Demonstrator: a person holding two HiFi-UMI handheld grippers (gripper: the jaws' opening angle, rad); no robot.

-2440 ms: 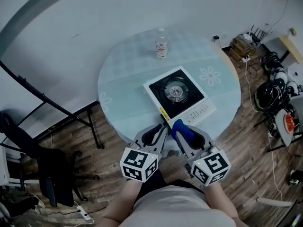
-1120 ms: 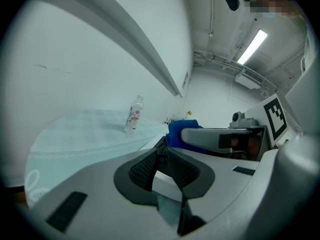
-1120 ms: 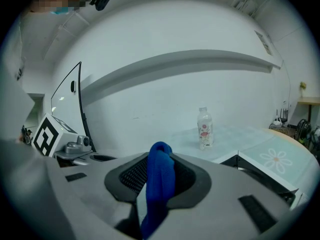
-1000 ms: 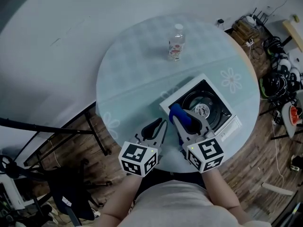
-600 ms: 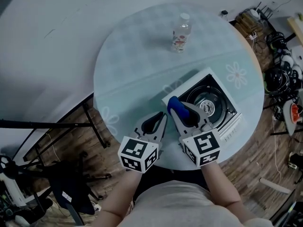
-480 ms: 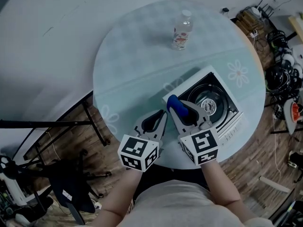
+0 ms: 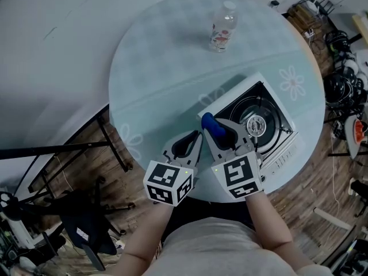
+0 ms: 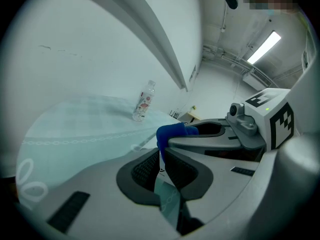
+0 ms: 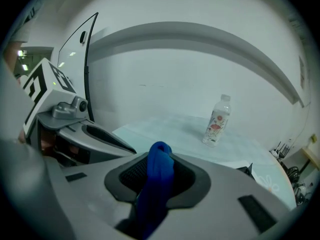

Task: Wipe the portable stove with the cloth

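Round pale-green table (image 7: 149, 85) over a wood floor: the right gripper (image 7: 214, 132) is pinching a blue cloth (image 7: 210, 121) between its jaws at the near-left corner of the portable stove (image 7: 270, 105). The left gripper (image 7: 195, 138) is sitting just left of the stove, jaws pressed together on nothing. A water bottle (image 7: 222, 26) is standing beyond the stove.

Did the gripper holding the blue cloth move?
Yes. The right gripper moved forward. Earlier its cloth stopped short of the stove's near edge; now the cloth is over the stove's near-left corner.
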